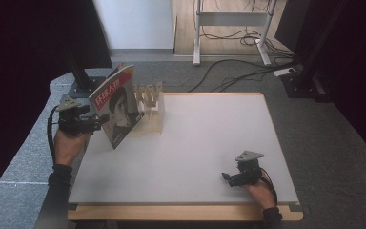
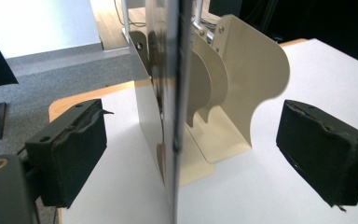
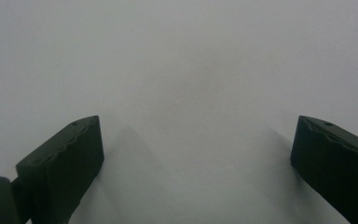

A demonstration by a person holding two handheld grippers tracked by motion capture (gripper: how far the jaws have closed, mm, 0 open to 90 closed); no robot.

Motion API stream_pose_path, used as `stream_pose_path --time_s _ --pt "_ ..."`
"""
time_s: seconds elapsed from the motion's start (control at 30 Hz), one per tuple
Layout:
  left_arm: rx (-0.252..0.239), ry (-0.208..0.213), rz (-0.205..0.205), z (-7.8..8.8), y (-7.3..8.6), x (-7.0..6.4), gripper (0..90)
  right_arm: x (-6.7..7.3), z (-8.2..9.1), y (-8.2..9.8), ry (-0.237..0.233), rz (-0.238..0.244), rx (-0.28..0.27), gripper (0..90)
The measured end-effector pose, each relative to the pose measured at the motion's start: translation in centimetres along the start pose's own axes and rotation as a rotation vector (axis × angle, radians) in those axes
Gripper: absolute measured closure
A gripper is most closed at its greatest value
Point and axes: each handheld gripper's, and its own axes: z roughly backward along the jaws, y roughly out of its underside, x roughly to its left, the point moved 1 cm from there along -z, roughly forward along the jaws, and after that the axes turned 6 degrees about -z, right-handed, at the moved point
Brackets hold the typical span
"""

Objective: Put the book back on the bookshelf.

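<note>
A magazine (image 1: 116,107) with a face on its cover stands upright, leaning against a cream slotted file rack (image 1: 151,107) at the far left of the white table (image 1: 200,138). My left gripper (image 1: 102,121) is level with the magazine's near edge. In the left gripper view, the magazine's edge (image 2: 172,93) runs between the wide-apart jaws of that gripper (image 2: 198,154) without touching either pad, and the rack's curved dividers (image 2: 256,79) stand behind. My right gripper (image 1: 226,177) rests near the front right of the table, its jaws (image 3: 196,163) open over the bare white surface.
Beyond the table's far edge, a white desk frame (image 1: 198,28) and loose cables (image 1: 238,71) lie on the grey carpet. A black stand (image 1: 81,78) rises at the back left, close to the magazine. The table's wooden front edge (image 1: 181,212) runs along the bottom.
</note>
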Motion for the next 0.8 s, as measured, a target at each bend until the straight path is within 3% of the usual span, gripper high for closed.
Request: stream_pose_path --time_s 0.2,0.43,0.8 --pt "0.000 0.012 -0.020 1.3 1.4 -1.1 1.0 0.0 0.0 0.0 -0.001 0.001 0.001 1.8" --pt "0.012 0.048 -0.054 2.2 3.0 -3.0 0.0 0.0 0.0 0.0 0.000 0.002 0.001 1.8" --pt "0.022 0.142 -0.078 0.7 4.9 -5.8 0.0 0.0 0.0 0.0 0.001 0.000 0.001 1.8"
